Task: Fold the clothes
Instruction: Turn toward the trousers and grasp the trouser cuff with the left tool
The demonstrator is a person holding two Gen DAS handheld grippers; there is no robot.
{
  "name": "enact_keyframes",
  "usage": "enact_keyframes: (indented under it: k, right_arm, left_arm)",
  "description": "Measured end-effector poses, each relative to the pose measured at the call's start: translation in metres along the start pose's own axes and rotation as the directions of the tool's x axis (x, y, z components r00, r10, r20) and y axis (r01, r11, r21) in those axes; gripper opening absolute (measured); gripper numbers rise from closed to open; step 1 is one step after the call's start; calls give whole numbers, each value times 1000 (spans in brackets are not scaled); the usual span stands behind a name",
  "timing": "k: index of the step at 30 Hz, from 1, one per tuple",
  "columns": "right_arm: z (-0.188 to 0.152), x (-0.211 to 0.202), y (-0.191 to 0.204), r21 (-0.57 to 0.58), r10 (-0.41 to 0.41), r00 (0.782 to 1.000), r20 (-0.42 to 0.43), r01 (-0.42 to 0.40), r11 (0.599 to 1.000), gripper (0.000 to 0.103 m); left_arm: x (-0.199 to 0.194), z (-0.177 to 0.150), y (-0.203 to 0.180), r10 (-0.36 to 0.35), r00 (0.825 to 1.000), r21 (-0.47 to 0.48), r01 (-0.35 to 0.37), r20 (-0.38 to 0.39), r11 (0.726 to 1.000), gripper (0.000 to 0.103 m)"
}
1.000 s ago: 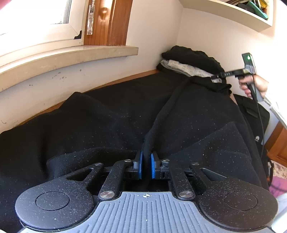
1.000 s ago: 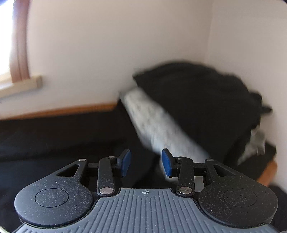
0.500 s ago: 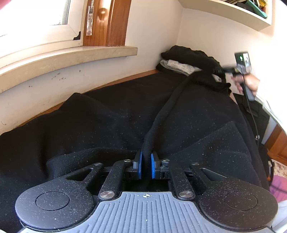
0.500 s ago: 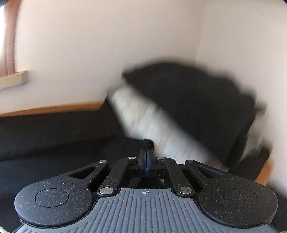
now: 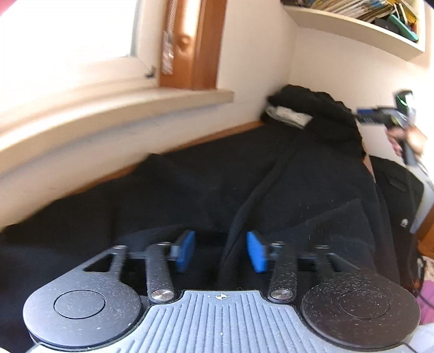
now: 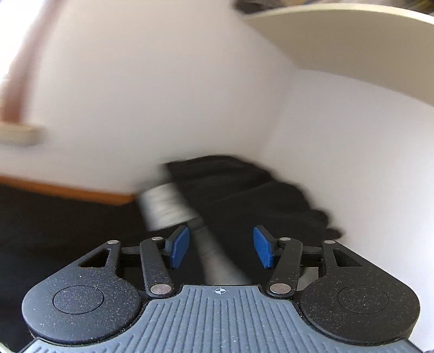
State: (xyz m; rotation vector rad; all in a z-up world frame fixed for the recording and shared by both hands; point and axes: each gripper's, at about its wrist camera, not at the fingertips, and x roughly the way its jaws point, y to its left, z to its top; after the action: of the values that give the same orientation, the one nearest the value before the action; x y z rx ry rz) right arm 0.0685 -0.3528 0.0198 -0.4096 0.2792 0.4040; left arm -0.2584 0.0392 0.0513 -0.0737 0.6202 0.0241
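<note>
A black garment (image 5: 271, 179) lies spread over the surface, with a raised fold ridge (image 5: 260, 190) running from near me toward the far corner. My left gripper (image 5: 221, 249) hovers over the near end of that ridge. Its jaws are opening, and the blue pads (image 5: 187, 249) stand apart on either side of the ridge without pressing it. My right gripper (image 6: 221, 247) is at the far end, near a blurred corner pile of black and grey clothes (image 6: 222, 190). Its jaws are also opening, and blurred grey and black cloth shows behind the gap, not pinched. A hand (image 5: 415, 138) holds it.
A window sill (image 5: 122, 114) and wooden frame (image 5: 208, 43) run along the left wall. A shelf (image 5: 352, 24) with books hangs over the far corner. A black bag (image 5: 396, 195) stands off the right edge. A wooden rim (image 5: 217, 135) borders the surface at the wall.
Both grippers were shut on the black fold half a second ago and have let it go, jaws now apart. Both have lifted and drawn back; the right view has swung up toward the wall.
</note>
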Motion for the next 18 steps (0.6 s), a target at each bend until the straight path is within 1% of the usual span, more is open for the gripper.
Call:
enact_keyframes:
  k: [2, 4, 6, 7, 8, 9, 11, 14, 16, 17, 18]
  right_arm:
    - [-16, -24, 17, -7, 109, 994, -24, -109, 994, 63]
    - [-35, -46, 41, -27, 196, 979, -59, -197, 980, 63]
    - [-51, -68, 66, -59, 273, 959, -71, -277, 959, 66]
    - [-58, -80, 81, -83, 313, 947, -72, -318, 944, 70]
    - [-65, -91, 95, -110, 346, 935, -71, -352, 929, 77]
    - [-71, -103, 109, -143, 372, 926, -69, -378, 915, 80]
    - [-81, -123, 135, -212, 419, 906, -66, -423, 881, 80]
    - [-84, -139, 163, -274, 454, 888, -66, -454, 848, 80]
    - [-81, -147, 178, -310, 467, 882, -67, -463, 830, 80]
    - [-78, -151, 183, -329, 469, 881, -65, -462, 823, 80]
    - [-75, -153, 188, -347, 472, 880, -58, -461, 817, 80]
  left_arm:
    - [-31, -15, 4, 75, 997, -15, -75, -3, 997, 66]
    - [-63, -35, 11, 155, 988, -54, -156, -12, 986, 68]
    - [-99, -60, 18, 234, 972, -110, -233, -11, 966, 72]
    - [-118, -73, 22, 269, 963, -144, -267, -9, 953, 72]
    - [-136, -86, 26, 302, 953, -182, -298, -8, 937, 73]
    - [-152, -98, 27, 332, 943, -208, -326, -10, 922, 78]
    - [-179, -121, 27, 387, 922, -246, -379, -16, 892, 79]
    - [-218, -154, 26, 462, 886, -301, -449, -29, 841, 81]
    - [-237, -173, 26, 500, 865, -333, -481, -34, 811, 82]
    - [-244, -181, 25, 512, 858, -347, -491, -36, 799, 82]
    - [-249, -187, 24, 515, 856, -355, -492, -35, 795, 83]
